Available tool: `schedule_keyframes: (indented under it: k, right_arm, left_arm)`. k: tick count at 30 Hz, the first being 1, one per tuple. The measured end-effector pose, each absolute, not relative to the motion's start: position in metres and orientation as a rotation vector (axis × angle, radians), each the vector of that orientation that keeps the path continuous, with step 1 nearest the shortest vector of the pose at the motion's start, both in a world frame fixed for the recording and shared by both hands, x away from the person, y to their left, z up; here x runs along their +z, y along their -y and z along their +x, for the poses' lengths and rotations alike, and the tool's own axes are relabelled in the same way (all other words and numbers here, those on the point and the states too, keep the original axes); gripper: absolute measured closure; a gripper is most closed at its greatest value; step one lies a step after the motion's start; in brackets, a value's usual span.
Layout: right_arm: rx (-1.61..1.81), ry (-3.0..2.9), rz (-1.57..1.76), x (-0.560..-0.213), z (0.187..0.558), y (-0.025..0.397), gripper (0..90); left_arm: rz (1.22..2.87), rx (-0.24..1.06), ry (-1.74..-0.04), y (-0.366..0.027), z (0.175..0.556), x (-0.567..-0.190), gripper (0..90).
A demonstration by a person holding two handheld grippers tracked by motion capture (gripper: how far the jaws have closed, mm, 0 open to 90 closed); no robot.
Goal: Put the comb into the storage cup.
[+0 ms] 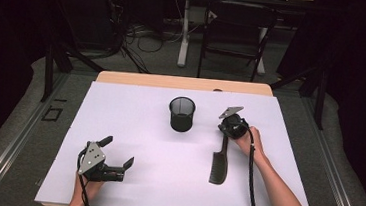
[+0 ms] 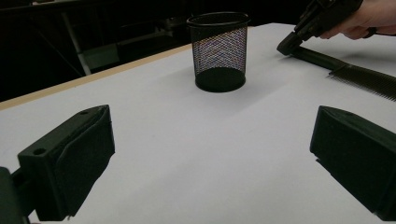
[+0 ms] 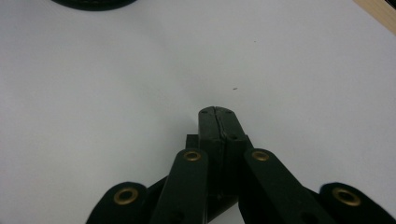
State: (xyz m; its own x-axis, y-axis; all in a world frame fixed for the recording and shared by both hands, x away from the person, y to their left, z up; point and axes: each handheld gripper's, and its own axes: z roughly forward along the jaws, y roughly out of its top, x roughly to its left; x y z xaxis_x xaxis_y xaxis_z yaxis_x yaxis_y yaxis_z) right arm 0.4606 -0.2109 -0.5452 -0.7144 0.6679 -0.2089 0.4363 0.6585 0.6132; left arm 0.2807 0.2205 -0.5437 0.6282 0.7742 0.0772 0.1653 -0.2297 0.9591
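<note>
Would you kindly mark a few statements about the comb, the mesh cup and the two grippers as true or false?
1. The comb lies flat on the white table cover. True.
2. The mesh cup lies on its side. False: it stands upright with its opening upward.
3. The left gripper has its jaws spread with nothing between them. True.
4. The right gripper hovers above the cup. False: it is down at the comb's handle end, jaws closed together.
5. The comb is inside the cup. False: it lies on the cover, apart from the cup.
</note>
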Motion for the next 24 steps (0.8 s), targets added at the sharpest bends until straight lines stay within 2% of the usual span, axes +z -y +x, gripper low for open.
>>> schedule_keyframes:
  k: [24]
  right_arm:
    - [0.65,-2.448,0.986,-0.541,0.458,0.234,90.0]
  left_arm:
    - [1.738,0.685,-0.763,-0.222,0.28,-0.543,0.0]
